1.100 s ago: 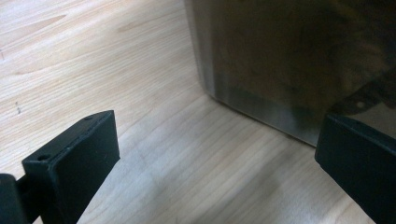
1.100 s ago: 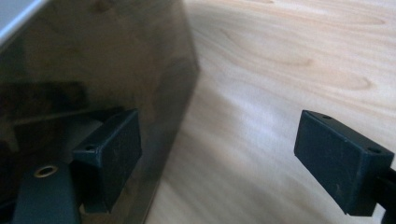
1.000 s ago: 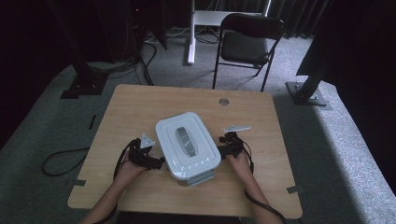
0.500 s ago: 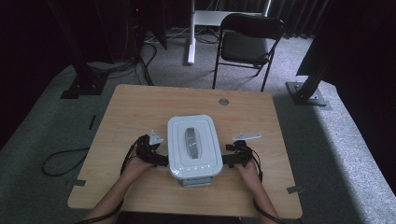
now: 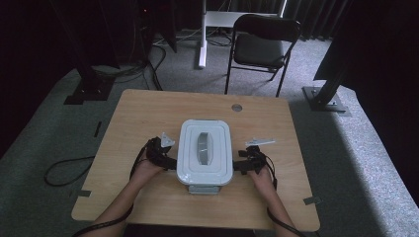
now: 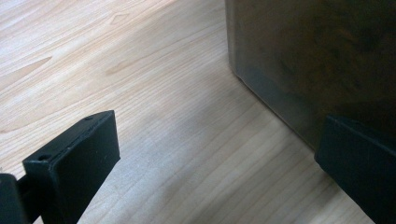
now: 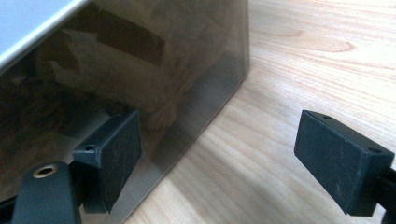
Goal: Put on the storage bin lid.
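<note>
- Forearms are being shown entering from the near edge of the wooden surface [image 5: 148, 113] in the high view, one on each side of the container [image 5: 204, 154].
- Left gripper [image 5: 169, 162] is being held low against the left side of the container; in the left gripper view its jaws are being kept wide apart, with one jaw at the container's dark wall [image 6: 317, 56] and the other over bare wood, nothing being gripped.
- Right gripper [image 5: 239, 166] is being held at the right side of the container, jaws likewise being kept spread, one jaw close against the smoky translucent wall [image 7: 140, 60], nothing being clamped.
- Container, closed by a white lid with a grey handle [image 5: 203, 147], is being rested on the near middle of the surface, between both grippers.
- Farther off, a black folding chair [image 5: 264, 44] is being seen standing on the grey carpet beyond the surface.
</note>
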Tool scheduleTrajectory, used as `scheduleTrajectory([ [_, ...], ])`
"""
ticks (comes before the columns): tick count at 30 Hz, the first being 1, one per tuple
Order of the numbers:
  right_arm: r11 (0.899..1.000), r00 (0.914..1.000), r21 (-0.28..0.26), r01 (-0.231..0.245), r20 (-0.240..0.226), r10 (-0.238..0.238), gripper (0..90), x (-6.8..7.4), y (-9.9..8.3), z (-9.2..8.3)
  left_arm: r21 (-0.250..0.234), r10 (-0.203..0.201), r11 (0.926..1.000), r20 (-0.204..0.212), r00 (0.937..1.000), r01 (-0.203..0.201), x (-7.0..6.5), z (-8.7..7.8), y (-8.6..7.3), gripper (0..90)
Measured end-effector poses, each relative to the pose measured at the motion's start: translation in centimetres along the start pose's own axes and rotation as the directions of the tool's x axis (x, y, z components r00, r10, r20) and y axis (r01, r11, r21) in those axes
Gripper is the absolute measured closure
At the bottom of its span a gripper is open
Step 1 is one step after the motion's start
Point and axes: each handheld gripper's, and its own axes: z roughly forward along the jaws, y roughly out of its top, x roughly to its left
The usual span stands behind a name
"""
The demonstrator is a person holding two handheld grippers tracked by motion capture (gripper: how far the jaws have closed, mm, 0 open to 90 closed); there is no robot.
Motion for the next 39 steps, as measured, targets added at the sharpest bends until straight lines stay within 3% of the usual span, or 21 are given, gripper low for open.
scheduleTrajectory([
  [6, 1.000, 0.9992, -0.021, 0.006, 0.039, -0.006, 11.6, -0.4, 0.3, 0.0, -0.017, -0.014, 0.9997, 0.034, 0.9993, 0.014, 0.4, 0.1, -0.6, 0.3],
  [8, 0.999, 0.9976, -0.040, 0.014, 0.068, -0.012, 11.6, -0.5, 0.2, -0.1, -0.002, 0.005, 1.0000, 0.049, 0.9988, -0.005, 0.2, 0.3, -1.0, 0.3],
  [9, 0.999, 0.9951, -0.035, 0.018, 0.098, -0.014, 11.6, -0.6, 0.2, -0.1, 0.006, 0.020, 0.9998, 0.043, 0.9989, -0.020, 0.2, 0.3, -1.1, 0.3],
  [14, 0.999, 0.9865, -0.047, 0.005, 0.164, 0.003, 11.7, -1.3, 0.0, -0.3, 0.000, -0.002, 1.0000, 0.026, 0.9997, 0.002, 0.4, 0.2, -1.6, 0.3],
  [19, 0.995, 0.9852, -0.096, -0.021, 0.167, 0.037, 11.7, -1.6, -0.1, -0.8, -0.028, -0.011, 0.9995, 0.028, 0.9996, 0.012, 0.5, -0.3, -1.8, 0.3],
  [30, 0.994, 0.9811, -0.106, -0.009, 0.191, 0.029, 11.7, -1.4, -0.4, -1.0, -0.032, -0.020, 0.9993, 0.030, 0.9993, 0.021, 0.8, -0.9, -2.4, 0.3],
  [39, 0.995, 0.9774, -0.103, -0.017, 0.208, 0.038, 11.7, -1.5, -1.5, -1.3, -0.023, -0.041, 0.9989, 0.019, 0.9990, 0.042, 1.5, -1.8, -3.9, 0.3],
])
